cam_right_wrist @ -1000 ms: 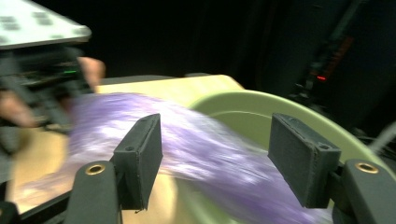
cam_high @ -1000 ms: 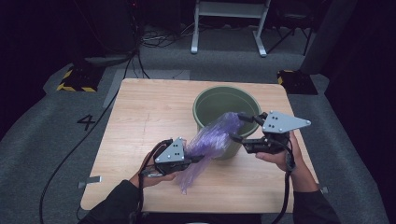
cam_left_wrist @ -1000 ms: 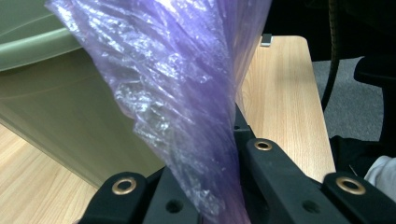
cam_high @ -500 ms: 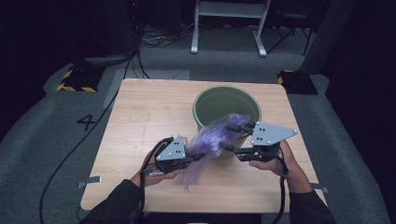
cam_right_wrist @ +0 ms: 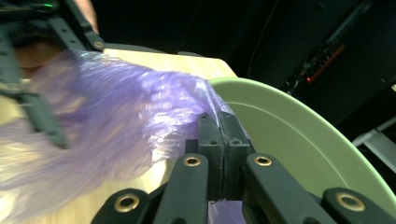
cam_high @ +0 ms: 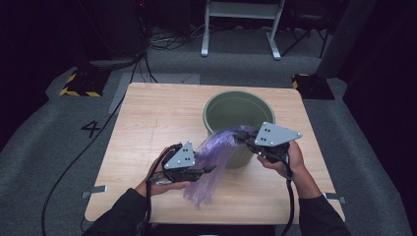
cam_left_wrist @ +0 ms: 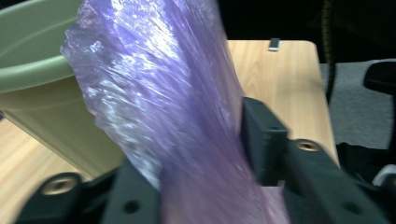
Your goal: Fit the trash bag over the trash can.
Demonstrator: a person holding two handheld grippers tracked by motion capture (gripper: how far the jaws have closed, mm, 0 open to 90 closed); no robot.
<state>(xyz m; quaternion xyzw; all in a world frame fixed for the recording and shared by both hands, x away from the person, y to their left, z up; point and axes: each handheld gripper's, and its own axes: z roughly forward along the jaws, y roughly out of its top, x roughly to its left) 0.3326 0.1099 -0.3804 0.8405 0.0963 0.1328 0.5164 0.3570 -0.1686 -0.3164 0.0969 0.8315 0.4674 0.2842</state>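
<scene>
A crumpled purple plastic bag [cam_high: 216,152] stretches from the table up to the front rim of a green bucket [cam_high: 211,105]. My right gripper [cam_high: 242,135] has just been closing and is shut on the bag's upper edge [cam_right_wrist: 116,112] beside the bucket's rim [cam_right_wrist: 289,135]; its jaws [cam_right_wrist: 223,126] stand pressed together on the film. My left gripper [cam_high: 209,169] has just been opening. The bag [cam_left_wrist: 159,93] runs between its parted jaws [cam_left_wrist: 196,154], and the right pad [cam_left_wrist: 261,135] stands beside the film.
The bucket stands on the right half of a light wooden table [cam_high: 162,113]. Grey carpet, cables and a white stand's legs [cam_high: 241,29] lie beyond the far edge. A number 4 [cam_high: 91,129] is marked on the floor at left.
The right gripper has shifted a little left toward the bucket's front and its jaws have closed on the bag's top. The left gripper kept its place and its jaws parted.
</scene>
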